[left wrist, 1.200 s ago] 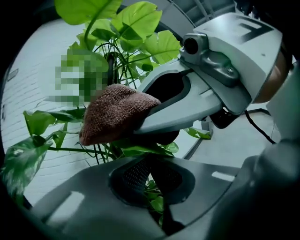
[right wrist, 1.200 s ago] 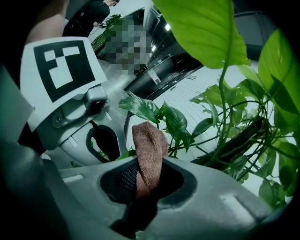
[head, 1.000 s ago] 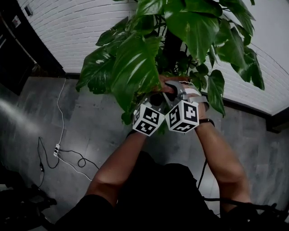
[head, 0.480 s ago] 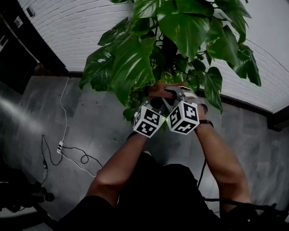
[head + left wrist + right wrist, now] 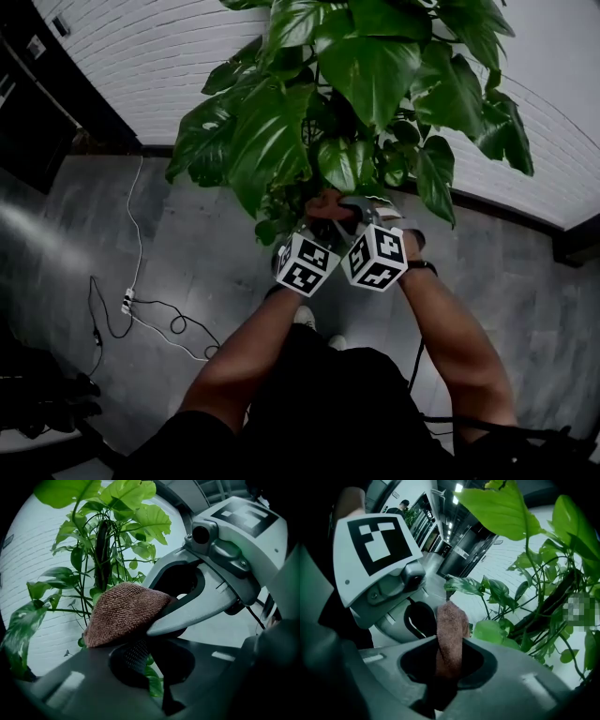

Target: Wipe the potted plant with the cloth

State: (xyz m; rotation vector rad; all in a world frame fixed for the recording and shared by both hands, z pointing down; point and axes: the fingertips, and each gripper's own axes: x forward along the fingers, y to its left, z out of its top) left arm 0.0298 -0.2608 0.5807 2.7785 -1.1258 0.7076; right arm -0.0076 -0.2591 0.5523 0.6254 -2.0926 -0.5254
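Fingers (image 5: pixel 70 681) of left gripper (image 5: pixel 140 657): clamped on brown knitted cloth (image 5: pixel 124 613); fingers (image 5: pixel 525 681) of right gripper (image 5: pixel 449 665) likewise, pinching an upright fold. Probable trouble: torn leaf or snapped stalk on green broad-leaved potted plant (image 5: pixel 281 141) if dragged hard with rigid jaws crowded together, or cloth slipping from so small a pinch. Cloth bunched between both pairs, humped over the left ones, near the lower leaves; leaf contact not discernible.

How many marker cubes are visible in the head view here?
2. The left cube sits on the left gripper, the right cube on the right gripper, side by side just under the plant. Both grippers grip the cloth. None looks hidden.
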